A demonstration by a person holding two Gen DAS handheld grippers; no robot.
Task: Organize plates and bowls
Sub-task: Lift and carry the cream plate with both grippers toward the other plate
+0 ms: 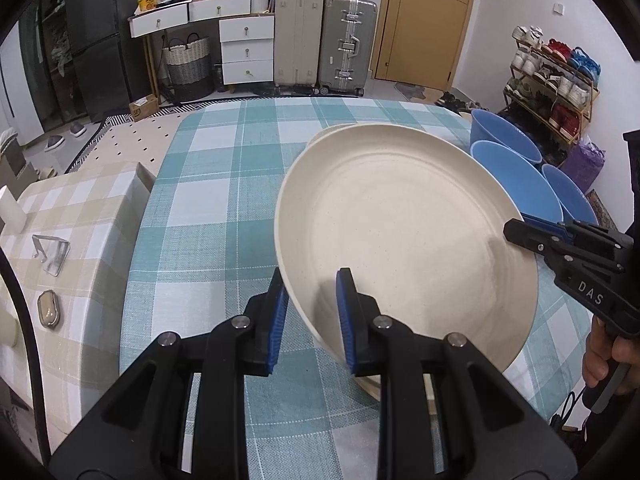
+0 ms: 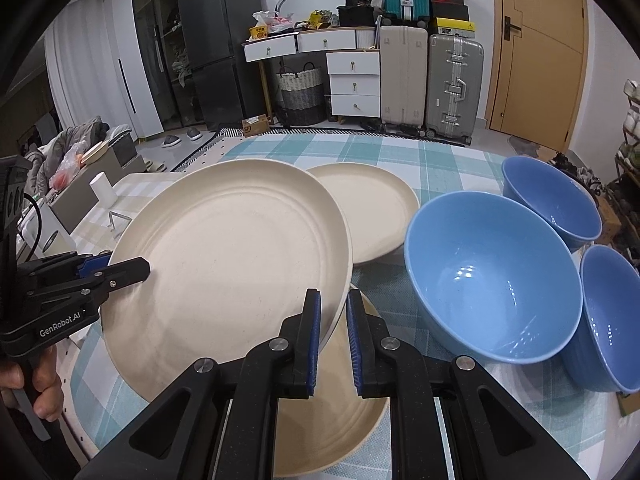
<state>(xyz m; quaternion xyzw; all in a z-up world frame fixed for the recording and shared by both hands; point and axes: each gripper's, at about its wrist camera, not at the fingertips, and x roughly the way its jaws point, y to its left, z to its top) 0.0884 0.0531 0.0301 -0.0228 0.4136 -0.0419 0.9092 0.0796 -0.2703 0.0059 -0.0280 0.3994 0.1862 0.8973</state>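
Both grippers hold one large cream plate (image 1: 404, 240) tilted above the teal checked table (image 1: 216, 184). My left gripper (image 1: 312, 308) is shut on its near left rim; it also shows in the right wrist view (image 2: 132, 270). My right gripper (image 2: 334, 332) is shut on the plate's (image 2: 228, 268) opposite rim and shows in the left wrist view (image 1: 520, 228). A second cream plate (image 2: 336, 408) lies flat beneath. A third cream plate (image 2: 368, 208) lies further back. Three blue bowls (image 2: 492, 280) (image 2: 552, 200) (image 2: 612, 316) stand to the right.
A lower side table with a beige checked cloth (image 1: 80, 216) adjoins on the left, bearing a clear stand (image 1: 50, 254) and a small case (image 1: 49, 308). Suitcases (image 1: 348, 44), drawers (image 1: 246, 46) and a shoe rack (image 1: 552, 80) stand beyond the table.
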